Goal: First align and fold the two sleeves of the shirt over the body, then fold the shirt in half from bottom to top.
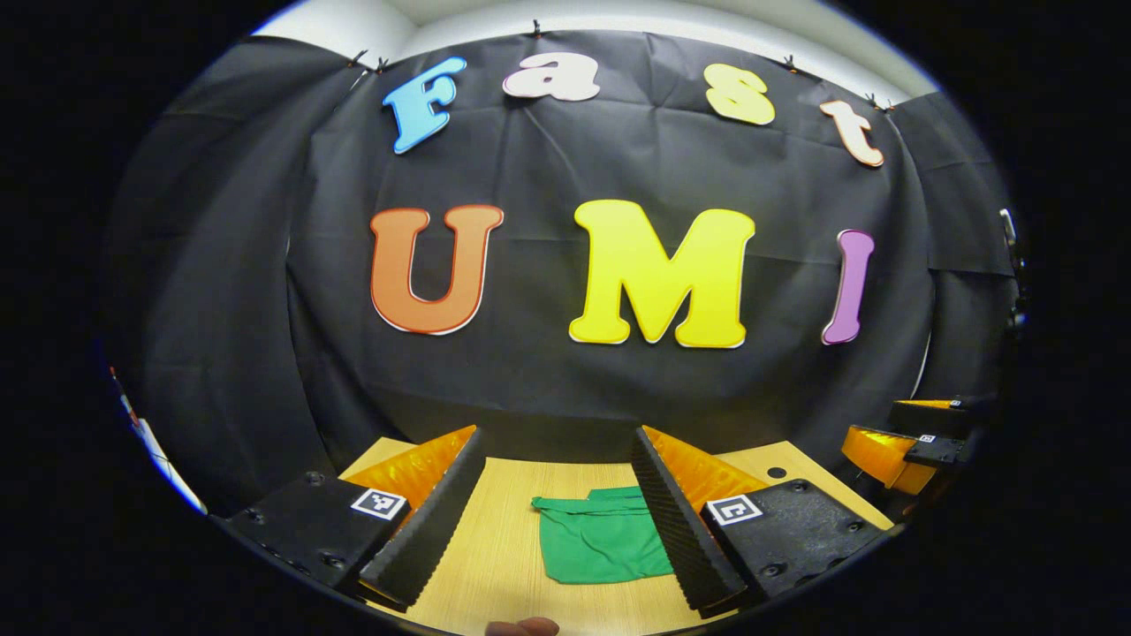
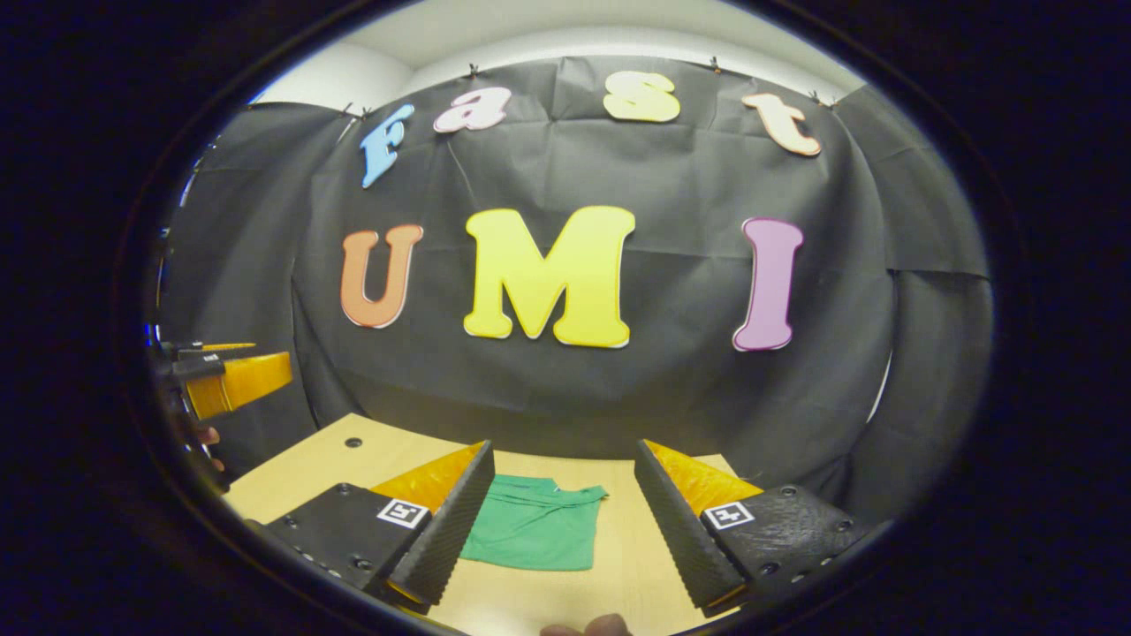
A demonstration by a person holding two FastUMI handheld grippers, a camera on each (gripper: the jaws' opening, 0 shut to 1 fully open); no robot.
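Observation:
A green shirt [image 1: 601, 539] lies folded into a small rectangle on the wooden table [image 1: 512, 530]. In the left gripper view it sits between my left gripper's fingers, nearer the right one. My left gripper [image 1: 552, 530] hovers above the table, open and holding nothing. The right gripper view shows the same shirt [image 2: 535, 530] beside the left finger of my right gripper [image 2: 557, 530], which is open and holding nothing too. The right gripper [image 1: 910, 442] also appears at the far right of the left gripper view, and the left gripper [image 2: 225, 375] at the far left of the right gripper view.
Black cloth closes the booth behind the table's far edge. A small round hole [image 2: 353, 441] marks the tabletop near its far left corner, and another hole [image 1: 777, 473] shows in the left gripper view. A fingertip [image 1: 521, 627] pokes in at the bottom.

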